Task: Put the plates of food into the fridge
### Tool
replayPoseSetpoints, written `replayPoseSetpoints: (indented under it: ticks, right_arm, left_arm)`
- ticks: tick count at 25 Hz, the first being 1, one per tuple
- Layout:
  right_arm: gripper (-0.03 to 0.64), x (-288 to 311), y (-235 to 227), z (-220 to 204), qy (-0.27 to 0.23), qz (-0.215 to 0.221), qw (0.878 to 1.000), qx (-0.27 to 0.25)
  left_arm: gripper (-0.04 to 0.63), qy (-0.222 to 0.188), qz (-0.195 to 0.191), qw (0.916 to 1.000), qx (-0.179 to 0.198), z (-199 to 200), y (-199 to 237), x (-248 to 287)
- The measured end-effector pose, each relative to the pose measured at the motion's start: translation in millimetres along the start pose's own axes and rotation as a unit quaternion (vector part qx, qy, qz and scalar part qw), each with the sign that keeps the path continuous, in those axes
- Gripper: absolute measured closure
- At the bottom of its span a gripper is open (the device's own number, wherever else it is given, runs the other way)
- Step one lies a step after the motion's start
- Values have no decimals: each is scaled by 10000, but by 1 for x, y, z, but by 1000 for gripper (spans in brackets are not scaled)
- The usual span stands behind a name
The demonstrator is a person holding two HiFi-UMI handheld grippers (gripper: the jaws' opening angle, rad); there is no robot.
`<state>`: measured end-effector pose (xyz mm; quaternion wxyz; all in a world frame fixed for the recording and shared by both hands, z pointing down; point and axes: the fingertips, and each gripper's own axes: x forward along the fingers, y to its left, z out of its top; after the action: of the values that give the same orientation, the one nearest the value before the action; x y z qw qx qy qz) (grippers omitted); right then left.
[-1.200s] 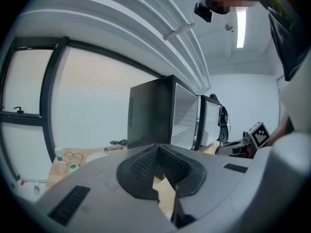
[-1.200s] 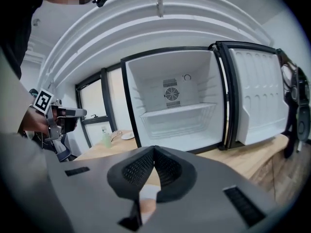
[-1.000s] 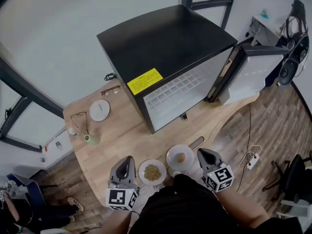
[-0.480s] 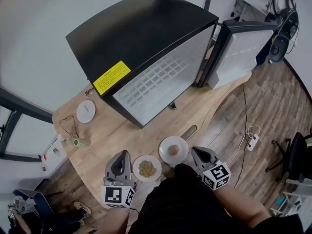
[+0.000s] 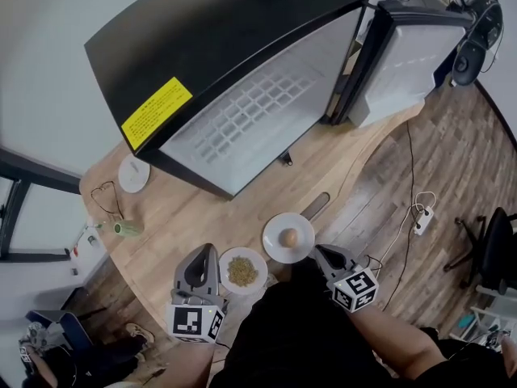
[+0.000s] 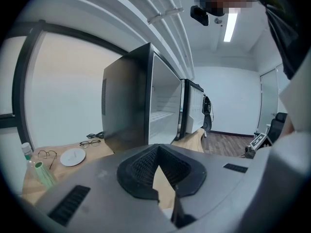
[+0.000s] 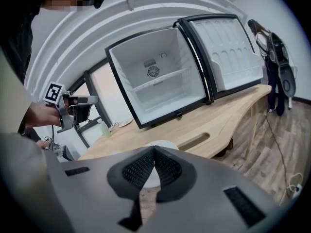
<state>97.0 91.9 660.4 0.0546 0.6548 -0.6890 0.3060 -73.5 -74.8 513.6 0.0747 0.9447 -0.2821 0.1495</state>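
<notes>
Site: pale wooden table (image 5: 202,217) with a curved near edge; wood floor at the right of the head view.
Fridge: black fridge (image 5: 226,39) stands on the table and fills the upper middle of the head view. The inside is white with one shelf (image 7: 160,79).
Fridge door: door (image 5: 412,55) swung wide open, upper right of the head view.
First plate: white plate of greenish-brown food (image 5: 225,276), lower centre, on the table near its edge and just right of the left gripper's tip.
Second plate: white plate with one round tan piece (image 5: 275,246), on the table just up and right of the first, with a narrow strip of wood between them. In the right gripper view its rim (image 7: 166,143) shows just past the jaw tips.
Left gripper: left gripper (image 5: 202,253), lower left of centre, points up-frame toward the fridge. Jaws clenched tip to tip (image 6: 156,148) with nothing gripped; bare wood shows through the wedge below the tips.
Right gripper: right gripper (image 5: 321,251), lower right of centre, tip just beside the second plate's lower-right rim; cannot tell if it touches. Jaws closed on themselves (image 7: 154,149), empty.
Cross-check: the right gripper view catches the left gripper, held up by a hand (image 7: 36,114), at its left edge.
Table clutter, left side of the head view: small white disc (image 5: 133,173), wire-framed glasses (image 5: 103,194), green bottle (image 5: 125,228), all well apart from the plates.
Floor: white power strip (image 5: 421,221) with its cable, right of the table.
</notes>
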Motion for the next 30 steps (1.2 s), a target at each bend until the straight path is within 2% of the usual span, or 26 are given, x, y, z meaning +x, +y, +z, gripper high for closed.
replayPoseSetpoints:
  ticks: [4, 10, 11, 13, 15, 23, 30]
  right_arm:
    - [601, 8, -5, -21, 71, 46, 9995, 320]
    - [595, 13, -19, -36, -2, -220, 9968, 766]
    - [574, 15, -20, -39, 30, -215, 9960, 866]
    - [464, 18, -22, -45, 117, -171, 9933, 1133]
    - [423, 20, -25, -50, 177, -154, 9899, 1396]
    - [420, 37, -35, -64, 331, -19, 9733, 2271]
    - [420, 54, -39, -71, 464, -10, 9607, 2737]
  left_arm:
    - [592, 161, -31, 9999, 35, -9, -1, -2]
    - [592, 307, -69, 9995, 60, -16, -2, 1]
    - [592, 303, -83, 9995, 65, -15, -4, 2]
    - [592, 285, -107, 9995, 70, -13, -6, 4]
    - [592, 274, -116, 9995, 70, -11, -7, 6]
    - [592, 344, -37, 9994, 60, -12, -5, 4]
    - [592, 348, 35, 9994, 58, -3, -2, 3]
